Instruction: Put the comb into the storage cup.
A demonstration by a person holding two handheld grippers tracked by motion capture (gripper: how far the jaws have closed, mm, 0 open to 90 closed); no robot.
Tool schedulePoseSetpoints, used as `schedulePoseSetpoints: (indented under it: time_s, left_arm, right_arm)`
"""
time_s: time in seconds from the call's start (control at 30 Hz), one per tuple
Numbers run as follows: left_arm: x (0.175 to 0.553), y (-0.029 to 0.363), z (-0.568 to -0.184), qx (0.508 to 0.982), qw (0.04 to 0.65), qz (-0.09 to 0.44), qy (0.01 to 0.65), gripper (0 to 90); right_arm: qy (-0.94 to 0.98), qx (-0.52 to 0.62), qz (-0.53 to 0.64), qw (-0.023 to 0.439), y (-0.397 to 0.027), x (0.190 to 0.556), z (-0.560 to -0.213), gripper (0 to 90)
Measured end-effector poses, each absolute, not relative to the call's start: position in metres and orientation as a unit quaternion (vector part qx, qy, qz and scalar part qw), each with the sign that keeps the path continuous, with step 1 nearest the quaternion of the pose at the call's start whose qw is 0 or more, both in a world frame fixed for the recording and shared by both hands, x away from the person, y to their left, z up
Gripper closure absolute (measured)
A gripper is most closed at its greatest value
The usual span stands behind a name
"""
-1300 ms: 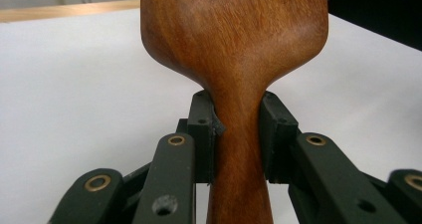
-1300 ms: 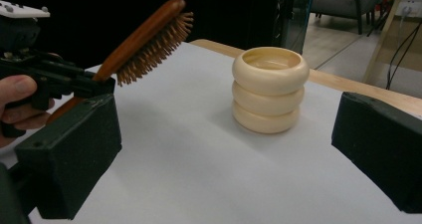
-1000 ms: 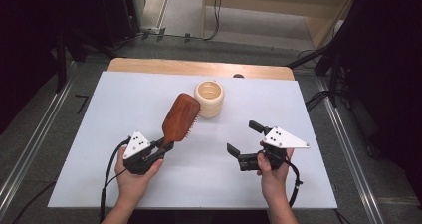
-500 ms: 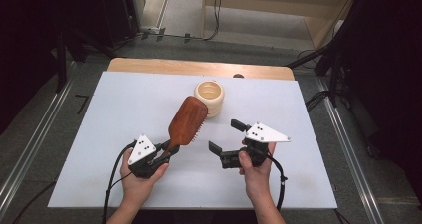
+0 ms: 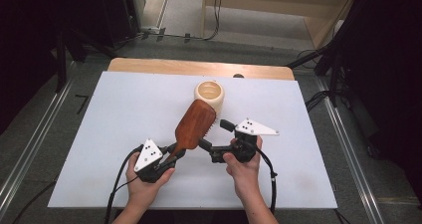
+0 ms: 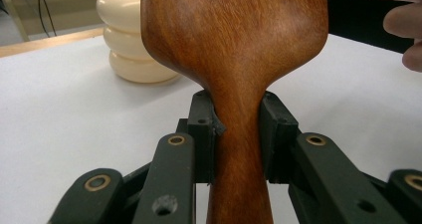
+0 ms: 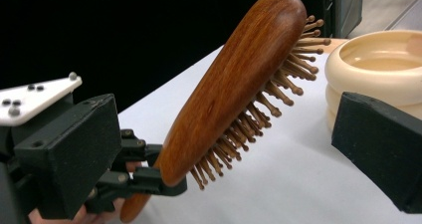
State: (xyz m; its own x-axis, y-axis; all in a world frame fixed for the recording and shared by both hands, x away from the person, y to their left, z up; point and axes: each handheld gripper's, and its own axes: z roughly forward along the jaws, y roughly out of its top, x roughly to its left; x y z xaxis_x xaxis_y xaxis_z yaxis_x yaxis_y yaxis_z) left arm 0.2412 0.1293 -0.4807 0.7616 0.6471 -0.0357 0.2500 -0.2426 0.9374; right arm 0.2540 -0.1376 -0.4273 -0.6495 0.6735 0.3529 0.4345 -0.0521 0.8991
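A raised wooden hairbrush (image 5: pixel 195 124), clamped at its neck by the left claw (image 5: pixel 175 152), slants across the middle of the white tabletop (image 5: pixel 124 104), its bristles facing the wide-set right claw (image 5: pixel 213 137) just beside it. A cream ribbed cup (image 5: pixel 209 94) stands right behind the brush head, blocking the way forward. Broad bare tabletop lies open to the left and right.

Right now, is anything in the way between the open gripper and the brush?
No. The right gripper has its jaws open beside the brush, with bare table between them. The left gripper grips the handle, and the cup sits behind the brush.
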Motion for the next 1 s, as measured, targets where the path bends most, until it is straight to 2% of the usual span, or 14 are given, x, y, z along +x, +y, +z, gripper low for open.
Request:
schedulePoseSetpoints:
  time_s: [0.3,0.5,0.57,0.77,1.0]
  left_arm:
    - [0.237,0.121,-0.483,0.771,0.541,0.185,0.281,72.1]
    - [0.235,0.119,-0.483,0.77,0.543,0.186,0.278,72.0]
    - [0.234,0.118,-0.482,0.771,0.544,0.189,0.274,72.1]
    - [0.232,0.116,-0.483,0.771,0.545,0.191,0.268,72.1]
    - [0.229,0.114,-0.482,0.772,0.547,0.194,0.257,72.0]
  right_arm:
    - [0.664,0.427,0.611,0.058,-0.132,0.262,-0.429,0.0]
    - [0.664,0.439,0.603,0.05,-0.127,0.265,-0.43,0.0]
    - [0.662,0.446,0.601,0.053,-0.126,0.264,-0.431,3.6]
    - [0.644,0.471,0.601,0.041,-0.124,0.268,-0.433,5.8]
    - [0.626,0.503,0.594,0.041,-0.122,0.271,-0.436,15.1]
